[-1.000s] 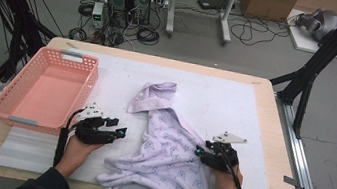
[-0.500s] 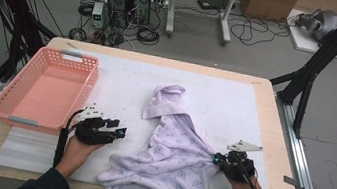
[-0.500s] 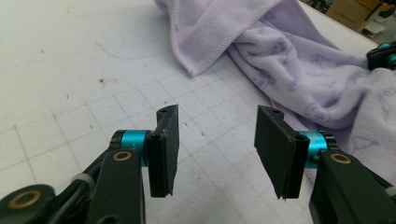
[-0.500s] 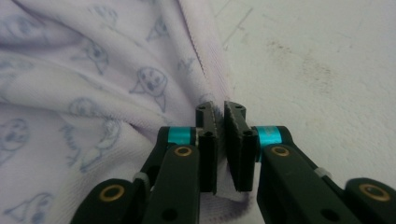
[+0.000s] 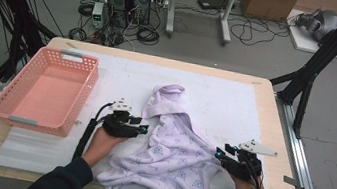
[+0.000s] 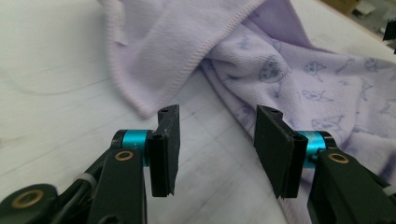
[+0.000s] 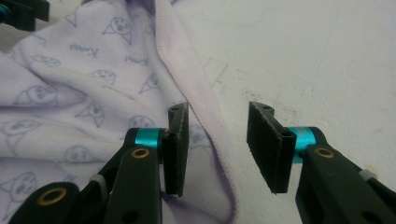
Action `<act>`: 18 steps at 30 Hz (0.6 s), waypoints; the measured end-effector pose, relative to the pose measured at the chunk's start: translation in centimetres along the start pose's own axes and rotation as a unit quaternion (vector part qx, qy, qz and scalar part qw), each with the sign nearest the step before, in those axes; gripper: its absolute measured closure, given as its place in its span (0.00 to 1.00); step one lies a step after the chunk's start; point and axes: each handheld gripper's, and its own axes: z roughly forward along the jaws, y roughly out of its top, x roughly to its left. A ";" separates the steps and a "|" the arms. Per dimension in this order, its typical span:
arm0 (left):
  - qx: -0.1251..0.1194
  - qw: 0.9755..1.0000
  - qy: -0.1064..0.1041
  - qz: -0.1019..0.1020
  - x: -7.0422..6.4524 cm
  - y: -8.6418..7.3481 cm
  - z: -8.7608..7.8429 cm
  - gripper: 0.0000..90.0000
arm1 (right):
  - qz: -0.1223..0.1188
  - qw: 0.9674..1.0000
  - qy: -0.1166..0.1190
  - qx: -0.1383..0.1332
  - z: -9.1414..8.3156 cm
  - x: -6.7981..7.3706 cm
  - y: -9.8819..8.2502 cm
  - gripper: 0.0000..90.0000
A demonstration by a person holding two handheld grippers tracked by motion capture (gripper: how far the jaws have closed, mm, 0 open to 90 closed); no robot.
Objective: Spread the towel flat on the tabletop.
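Note:
A lilac garment (image 5: pixel 173 151) printed with small blue figures lies crumpled on the white foam mat (image 5: pixel 235 104), its lower part hanging over the front edge. My left gripper (image 5: pixel 145 130) stands open at its left edge; in the left gripper view the left gripper (image 6: pixel 218 114) has bare mat between the jaws and the garment (image 6: pixel 280 60) just ahead. My right gripper (image 5: pixel 218 153) is at the garment's right edge. In the right gripper view the right gripper (image 7: pixel 219 109) has just been opening, and the garment's (image 7: pixel 70 70) hem lies loose between the jaws, unpressed.
A pink plastic basket (image 5: pixel 84 97) stands at the table's left side, close to my left arm. The wooden table edge (image 5: pixel 274 120) runs along the right. Beyond the table, computers, cables and black frame legs stand on the floor.
The right gripper drew the garment's right side outward, spreading the cloth, then opened its jaws off the hem. The left gripper moved right, up to the garment's left edge.

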 end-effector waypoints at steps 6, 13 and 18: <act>0.031 0.998 0.001 0.046 -1.9 0.7 2.5 0.56 | 0.006 1.000 -0.006 -0.002 -0.1 -0.4 -0.2 0.64; 0.042 0.992 -0.003 0.115 -3.1 0.6 2.5 0.94 | 0.007 1.000 -0.005 0.001 0.1 -0.4 -0.3 0.64; 0.027 0.997 0.017 0.076 -1.2 0.7 0.3 0.95 | 0.007 1.000 -0.005 0.003 0.1 -0.3 -0.3 0.64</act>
